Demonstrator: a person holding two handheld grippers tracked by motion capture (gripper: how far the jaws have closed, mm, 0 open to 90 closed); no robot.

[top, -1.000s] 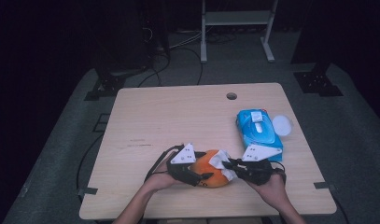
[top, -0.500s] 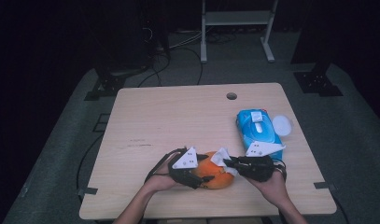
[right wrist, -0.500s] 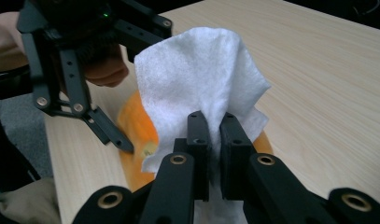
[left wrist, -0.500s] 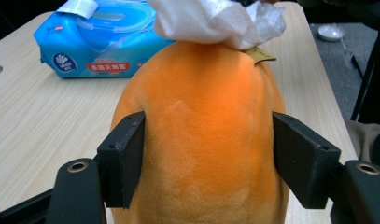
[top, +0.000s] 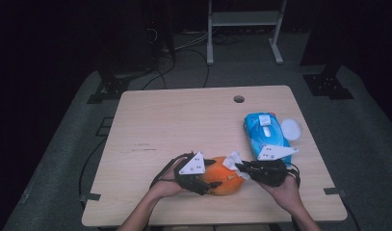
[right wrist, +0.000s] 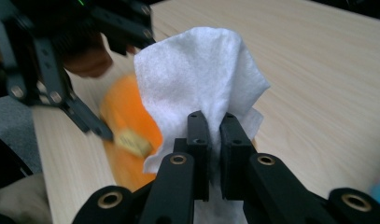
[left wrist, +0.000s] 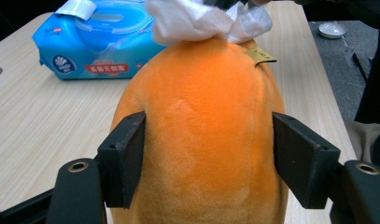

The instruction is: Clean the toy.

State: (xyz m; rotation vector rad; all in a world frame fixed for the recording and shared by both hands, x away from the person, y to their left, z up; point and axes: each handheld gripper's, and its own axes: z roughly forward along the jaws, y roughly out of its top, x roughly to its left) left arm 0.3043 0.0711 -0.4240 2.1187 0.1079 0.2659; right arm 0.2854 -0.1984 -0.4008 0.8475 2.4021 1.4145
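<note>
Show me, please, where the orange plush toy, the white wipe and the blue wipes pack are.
orange plush toy [left wrist: 201, 135], left gripper view, middle of its body.
white wipe [right wrist: 199, 77], right gripper view, its upper fold.
blue wipes pack [top: 266, 132], high view, its top face.

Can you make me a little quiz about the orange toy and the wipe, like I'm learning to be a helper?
1. True or false: the left gripper has its two jaws on either side of the orange plush toy.
2. What is pinched in the right gripper? A) a white wipe B) a spoon C) a blue cap
3. What blue thing lies on the table beyond the toy?

Key
1. True: one black jaw stands at each flank of the toy.
2. A: the white wipe is clamped between the shut jaws and rests on the toy's far end.
3. The blue pack of wipes, lying flat near the right edge.
</note>
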